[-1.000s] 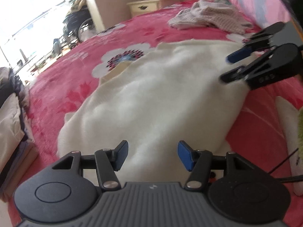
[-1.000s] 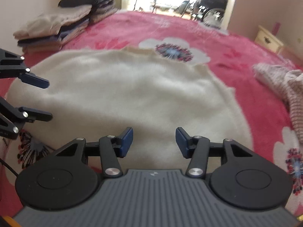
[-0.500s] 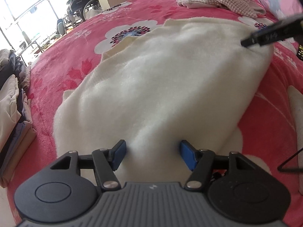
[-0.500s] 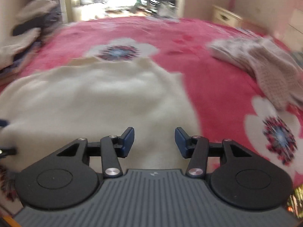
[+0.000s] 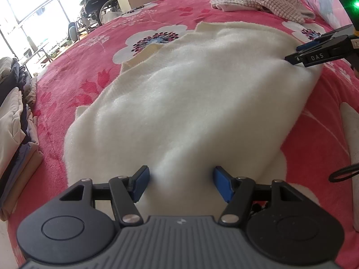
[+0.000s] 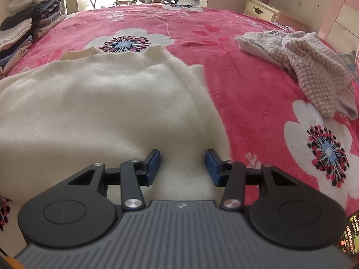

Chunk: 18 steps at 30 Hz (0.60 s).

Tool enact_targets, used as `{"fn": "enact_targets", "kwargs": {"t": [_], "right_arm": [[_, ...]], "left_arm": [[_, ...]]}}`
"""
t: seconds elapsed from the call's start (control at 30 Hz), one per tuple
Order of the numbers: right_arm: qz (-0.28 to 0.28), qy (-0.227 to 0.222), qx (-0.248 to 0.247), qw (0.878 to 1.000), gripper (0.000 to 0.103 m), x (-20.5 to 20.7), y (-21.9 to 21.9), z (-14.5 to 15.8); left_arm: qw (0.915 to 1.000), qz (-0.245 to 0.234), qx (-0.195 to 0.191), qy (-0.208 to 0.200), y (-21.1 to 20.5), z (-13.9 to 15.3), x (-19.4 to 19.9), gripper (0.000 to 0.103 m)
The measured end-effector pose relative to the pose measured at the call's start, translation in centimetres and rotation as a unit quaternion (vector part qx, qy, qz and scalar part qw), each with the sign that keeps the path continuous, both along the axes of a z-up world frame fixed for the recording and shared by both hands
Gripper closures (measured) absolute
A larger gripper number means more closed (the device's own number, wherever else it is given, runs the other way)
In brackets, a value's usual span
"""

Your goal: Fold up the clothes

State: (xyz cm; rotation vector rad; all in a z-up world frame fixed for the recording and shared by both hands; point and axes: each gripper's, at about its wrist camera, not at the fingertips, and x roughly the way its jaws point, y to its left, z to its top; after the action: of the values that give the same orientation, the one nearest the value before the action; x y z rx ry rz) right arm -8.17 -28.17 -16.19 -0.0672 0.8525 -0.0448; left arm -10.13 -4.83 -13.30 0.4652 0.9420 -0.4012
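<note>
Left wrist view: cream sweater (image 5: 179, 94) lay flat on the red floral bed (image 5: 74, 71), collar at the far end, long axis running away from the jaws toward the window side. Its near hem sat directly under and between the left gripper (image 5: 180, 185) jaws, which stood apart with fabric between the pads but not pinched. No grip there as far as I could tell.

Right gripper (image 5: 298, 55) came in from the right, its tips at the sweater's far right edge, just beside or touching the fabric; from this angle couldn't tell which. Right wrist view settled the state: right gripper (image 6: 182, 167) jaws were parted, narrower than the left, with the sweater's right-hand edge below them, nothing clamped.

So both sets of jaws sat on the same near hem, one per corner, with the garment stretching ahead of both. Judgement: next move was a two-corner pinch, then a lift and carry forward along the long axis toward the collar.

Outward: checked garment (image 6: 314, 74) crumpled well off to the right, folded stack (image 6: 24, 22) far left of the jaws.
</note>
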Motion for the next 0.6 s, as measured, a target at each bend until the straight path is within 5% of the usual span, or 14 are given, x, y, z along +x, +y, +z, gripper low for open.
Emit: {"fn": "enact_targets", "kwargs": {"t": [0.6], "right_arm": [[0.001, -0.001, -0.002, 1.0, 0.058, -0.03, 0.03, -0.04]], "left_arm": [[1.0, -0.001, -0.001, 0.0, 0.08, 0.04, -0.21, 0.038]]}}
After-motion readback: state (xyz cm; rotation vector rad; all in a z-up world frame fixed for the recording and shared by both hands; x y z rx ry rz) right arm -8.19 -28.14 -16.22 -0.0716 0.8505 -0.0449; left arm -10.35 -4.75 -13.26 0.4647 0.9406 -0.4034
